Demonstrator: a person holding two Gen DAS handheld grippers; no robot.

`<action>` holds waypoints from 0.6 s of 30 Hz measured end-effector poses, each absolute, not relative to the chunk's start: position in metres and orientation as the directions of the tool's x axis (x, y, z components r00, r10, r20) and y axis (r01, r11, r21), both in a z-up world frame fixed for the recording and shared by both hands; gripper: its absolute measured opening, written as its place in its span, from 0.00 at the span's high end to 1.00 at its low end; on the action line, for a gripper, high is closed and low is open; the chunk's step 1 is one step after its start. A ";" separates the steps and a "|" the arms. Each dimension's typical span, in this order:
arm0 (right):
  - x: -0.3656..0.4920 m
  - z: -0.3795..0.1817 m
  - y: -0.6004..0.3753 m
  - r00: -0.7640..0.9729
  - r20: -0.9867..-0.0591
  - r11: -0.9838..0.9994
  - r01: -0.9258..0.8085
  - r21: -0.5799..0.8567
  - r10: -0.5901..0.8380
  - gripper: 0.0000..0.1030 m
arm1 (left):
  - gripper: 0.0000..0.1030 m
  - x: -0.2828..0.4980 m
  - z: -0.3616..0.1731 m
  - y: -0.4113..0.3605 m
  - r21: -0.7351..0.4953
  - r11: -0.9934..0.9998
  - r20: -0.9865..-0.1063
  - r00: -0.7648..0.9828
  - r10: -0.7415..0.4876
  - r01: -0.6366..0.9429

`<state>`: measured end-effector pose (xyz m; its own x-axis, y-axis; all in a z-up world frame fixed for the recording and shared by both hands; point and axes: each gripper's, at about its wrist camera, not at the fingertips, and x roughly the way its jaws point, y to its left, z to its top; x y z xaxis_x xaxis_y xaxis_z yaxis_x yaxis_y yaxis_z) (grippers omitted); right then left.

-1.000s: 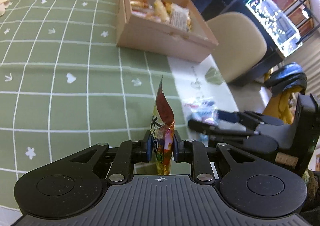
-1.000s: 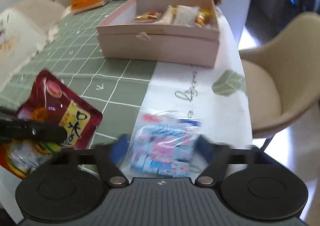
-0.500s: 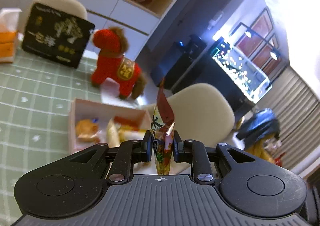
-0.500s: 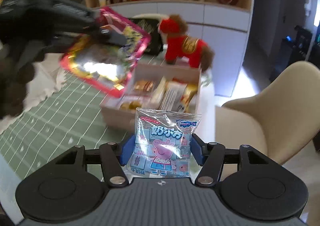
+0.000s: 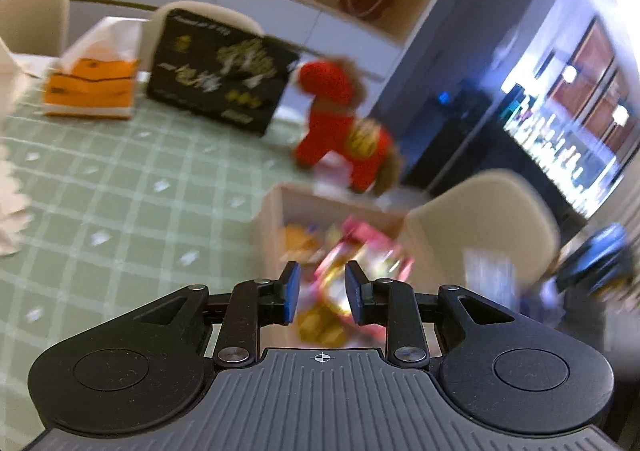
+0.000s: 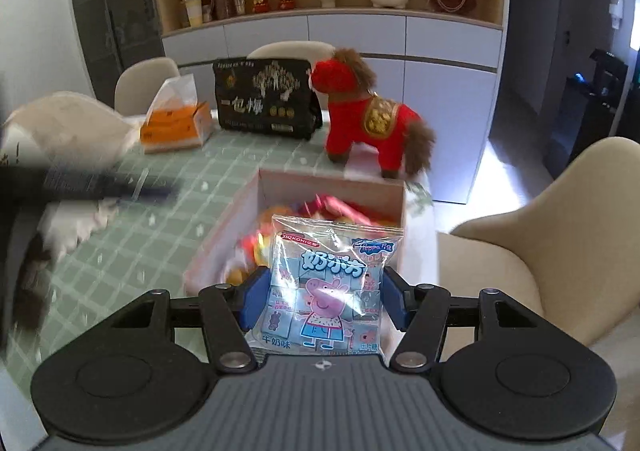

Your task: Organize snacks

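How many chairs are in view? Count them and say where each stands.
3. One chair right of the box, one behind the black bag, one behind the tissue pack. Others may be hidden.

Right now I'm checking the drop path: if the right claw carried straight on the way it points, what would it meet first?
Most likely the open snack box directly ahead and below, the right claw clamping the blue milk-candy bag. Depth is uncertain.

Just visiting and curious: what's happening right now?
Left tongs just opened, red packet dropping into box. Right tongs shut on blue packet. Nothing blocking.
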<state>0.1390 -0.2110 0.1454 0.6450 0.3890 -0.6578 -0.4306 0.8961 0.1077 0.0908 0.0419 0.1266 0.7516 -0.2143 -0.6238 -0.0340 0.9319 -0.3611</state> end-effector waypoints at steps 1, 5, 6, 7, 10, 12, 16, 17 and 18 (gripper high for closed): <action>0.153 0.146 -0.200 0.634 -0.666 0.895 -0.430 0.118 0.392 0.42 | 0.72 0.082 0.122 0.037 -0.320 0.947 -0.644 0.742 -0.190 -0.036; 0.200 0.140 -0.160 0.599 -0.707 0.895 -0.434 0.108 0.376 0.41 | 0.72 0.052 0.104 0.030 -0.272 0.962 -0.684 0.707 -0.179 -0.019; 0.208 0.140 -0.155 0.599 -0.707 0.896 -0.429 0.113 0.376 0.40 | 0.72 0.048 0.098 0.030 -0.265 0.964 -0.693 0.699 -0.174 -0.024; 0.212 0.141 -0.153 0.604 -0.702 0.899 -0.422 0.119 0.377 0.39 | 0.72 0.043 0.093 0.030 -0.249 0.968 -0.704 0.692 -0.160 -0.030; 0.206 0.147 -0.163 0.628 -0.670 0.898 -0.417 0.139 0.396 0.31 | 0.72 0.030 0.079 0.029 -0.189 0.981 -0.728 0.676 -0.115 -0.037; 0.191 0.149 -0.176 0.653 -0.655 0.907 -0.403 0.125 0.380 0.25 | 0.72 0.022 0.070 0.031 -0.165 0.986 -0.734 0.672 -0.100 -0.034; 0.144 0.123 -0.198 0.676 -0.663 0.922 -0.384 0.056 0.322 0.23 | 0.72 -0.001 0.048 0.034 -0.094 0.995 -0.738 0.674 -0.039 -0.046; 0.132 0.112 -0.201 0.669 -0.673 0.925 -0.374 0.061 0.315 0.23 | 0.72 -0.004 0.042 0.034 -0.091 0.994 -0.743 0.669 -0.031 -0.054; 0.120 0.099 -0.203 0.660 -0.684 0.929 -0.362 0.074 0.311 0.23 | 0.72 -0.007 0.036 0.035 -0.088 0.994 -0.748 0.663 -0.023 -0.065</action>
<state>0.1196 -0.2029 0.0994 0.6599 0.3113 -0.6838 -0.3621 0.9292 0.0736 -0.0070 0.0349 0.0356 0.6630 -0.0230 -0.7483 -0.0651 0.9940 -0.0883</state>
